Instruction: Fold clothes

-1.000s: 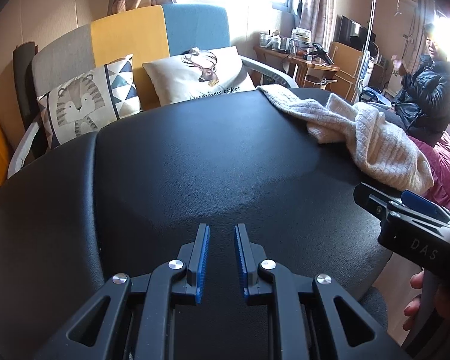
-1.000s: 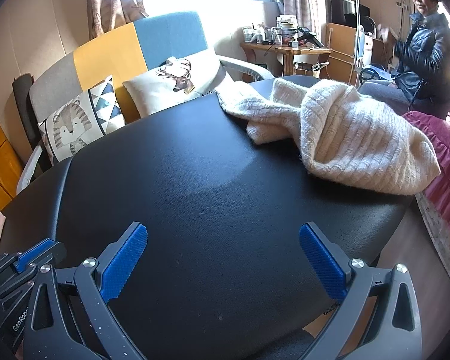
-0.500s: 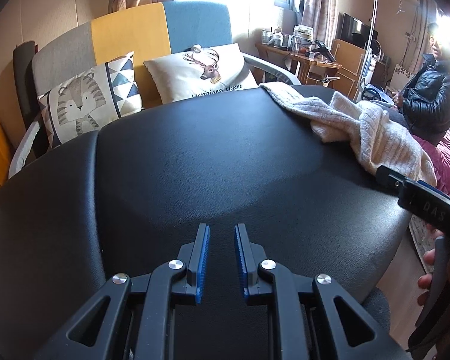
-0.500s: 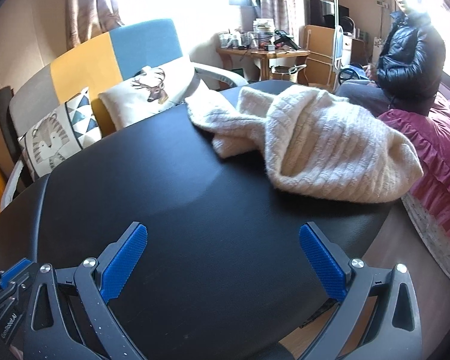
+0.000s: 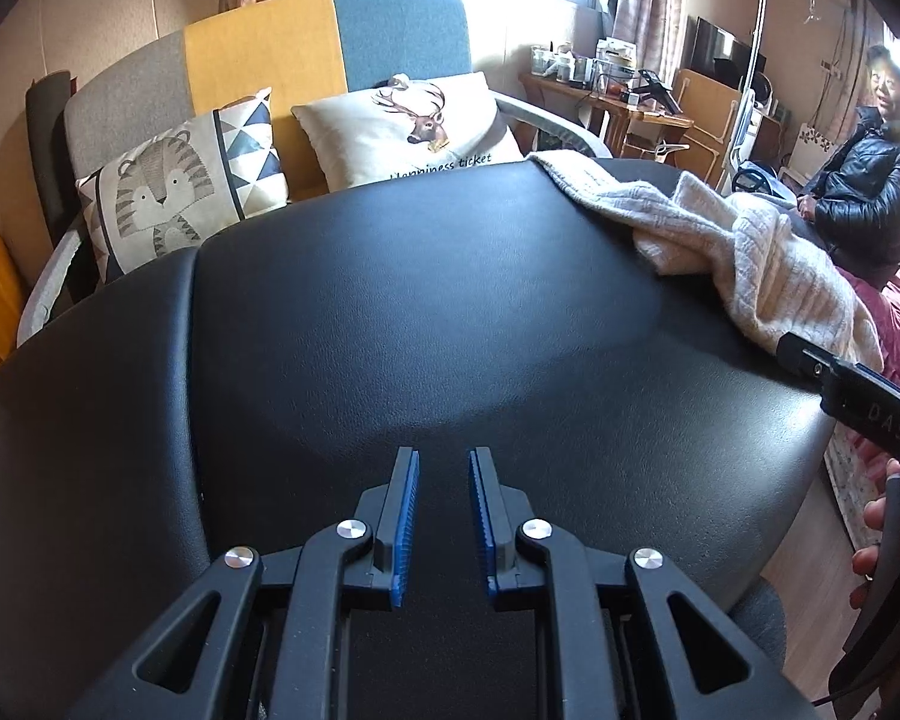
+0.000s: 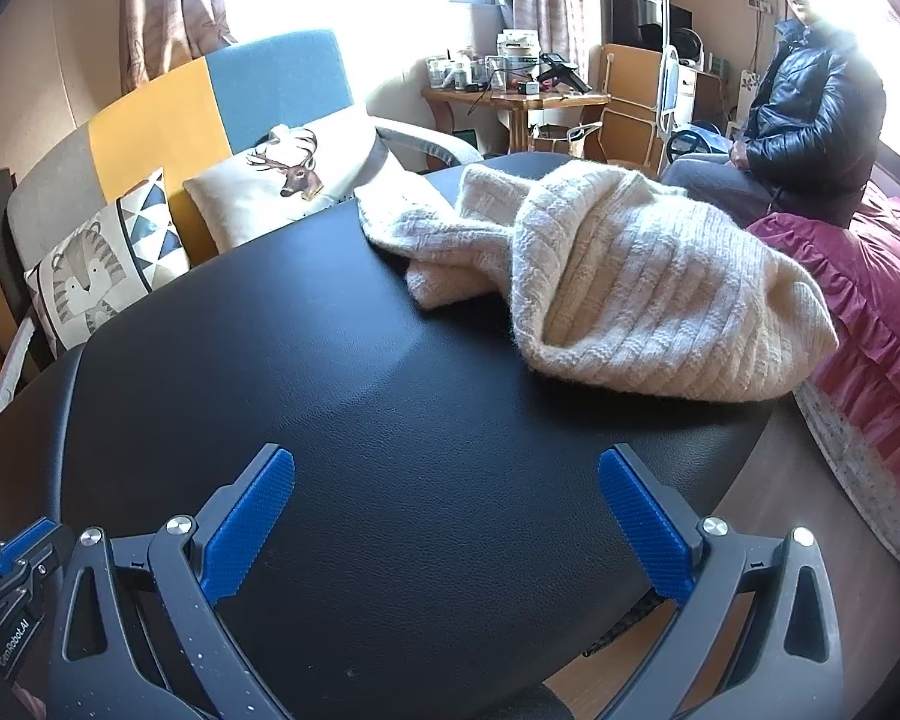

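The deer pillow (image 5: pixel 414 126) bore the words "Happiness ticket" along its lower edge. The right gripper (image 5: pixel 858 402) body showed "DAS" in the left wrist view. The left gripper (image 6: pixel 12 576) body read "GenRobot.AI" in the right wrist view.

A knitted sweater (image 6: pixel 624 294) lay bunched on the far right part of the tabletop (image 6: pixel 390 450), its right edge reaching the tabletop's rim. The rest of the tabletop lay bare between the sweater and the two tools. The left tool (image 5: pixel 441 516) hung over the near edge at the middle, well apart from the sweater; the right tool (image 6: pixel 447 516) hung over the near edge too, with the sweater ahead of it and to the right. Behind the tabletop stood a sofa (image 5: pixel 258 54) with two cushions side by side: the tiger cushion (image 5: pixel 174 192) to the left, the deer cushion (image 5: pixel 408 126) to the right. Right of the sofa, farther back, a side table (image 6: pixel 510 102) carried small items. A person (image 6: pixel 810 114) sat at the far right, behind a bed (image 6: pixel 870 324) that lay just right of the tabletop.
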Tool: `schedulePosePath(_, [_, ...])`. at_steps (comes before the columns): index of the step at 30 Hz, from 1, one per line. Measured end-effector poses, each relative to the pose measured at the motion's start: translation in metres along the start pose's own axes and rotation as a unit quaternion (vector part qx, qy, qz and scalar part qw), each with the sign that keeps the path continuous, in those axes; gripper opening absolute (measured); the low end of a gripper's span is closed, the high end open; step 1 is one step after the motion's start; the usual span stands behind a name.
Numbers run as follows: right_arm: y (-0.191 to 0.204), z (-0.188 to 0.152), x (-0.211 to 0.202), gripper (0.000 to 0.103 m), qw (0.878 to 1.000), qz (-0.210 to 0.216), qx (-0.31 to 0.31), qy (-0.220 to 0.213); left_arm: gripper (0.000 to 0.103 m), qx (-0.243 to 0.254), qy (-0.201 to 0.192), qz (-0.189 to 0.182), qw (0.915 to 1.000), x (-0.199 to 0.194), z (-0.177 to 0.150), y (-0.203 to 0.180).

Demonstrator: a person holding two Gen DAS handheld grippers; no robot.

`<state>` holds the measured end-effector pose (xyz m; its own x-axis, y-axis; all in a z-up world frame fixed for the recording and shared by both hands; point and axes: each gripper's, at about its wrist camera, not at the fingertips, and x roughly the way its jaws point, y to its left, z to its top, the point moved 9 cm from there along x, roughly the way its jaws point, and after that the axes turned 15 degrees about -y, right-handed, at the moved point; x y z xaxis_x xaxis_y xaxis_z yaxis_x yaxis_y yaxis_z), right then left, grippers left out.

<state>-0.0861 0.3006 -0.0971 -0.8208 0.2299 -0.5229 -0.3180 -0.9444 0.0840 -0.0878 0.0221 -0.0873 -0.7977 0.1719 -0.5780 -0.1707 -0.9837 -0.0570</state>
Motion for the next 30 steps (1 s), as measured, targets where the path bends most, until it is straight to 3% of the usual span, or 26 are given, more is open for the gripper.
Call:
schedulePosePath(11, [-0.011, 0.003, 0.012, 0.103, 1.000, 0.000, 0.002, 0.003, 0.017, 0.012, 0.018, 0.007, 0.9997, 0.005, -0.007, 0.000])
schedulePosePath(18, [-0.054, 0.021, 0.030, 0.103, 0.998, -0.022, 0.054, -0.005, 0.017, 0.012, 0.028, 0.014, 0.9994, 0.011, -0.011, 0.004])
schedulePosePath(30, [-0.070, 0.033, 0.059, 0.103, 0.997, -0.047, 0.054, 0.011, 0.017, 0.021, 0.049, 0.000, 0.9986, 0.021, -0.022, -0.001])
